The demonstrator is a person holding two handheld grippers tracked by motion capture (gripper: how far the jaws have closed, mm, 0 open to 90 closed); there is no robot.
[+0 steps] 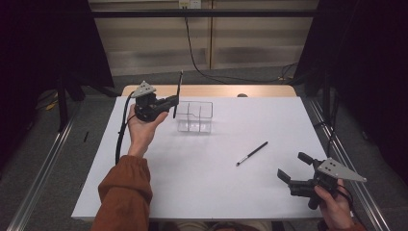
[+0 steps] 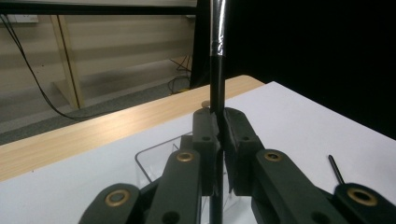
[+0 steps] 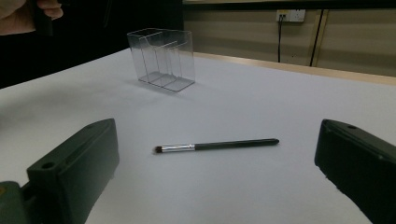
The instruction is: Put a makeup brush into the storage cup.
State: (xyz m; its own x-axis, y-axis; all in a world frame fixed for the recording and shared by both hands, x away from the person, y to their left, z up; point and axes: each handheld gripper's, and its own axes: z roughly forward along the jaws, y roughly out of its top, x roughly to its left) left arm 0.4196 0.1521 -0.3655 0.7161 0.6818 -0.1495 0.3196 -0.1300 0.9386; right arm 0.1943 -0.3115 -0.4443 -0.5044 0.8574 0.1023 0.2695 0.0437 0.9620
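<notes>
White desk (image 1: pixel 192 183): clear organizer (image 1: pixel 194 117) at 12 o'clock. Left hand-held gripper (image 1: pixel 174 102) clamps upright brush (image 1: pixel 179 91) beside it. Right hand-held gripper (image 1: pixel 293 167) open at 4 o'clock; 2nd brush (image 1: pixel 251 153) lies nr ctr.

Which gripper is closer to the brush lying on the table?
Right. The right gripper sits open just right of the brush, toward the person; the left gripper is up by the clear organizer, holding another brush.
</notes>
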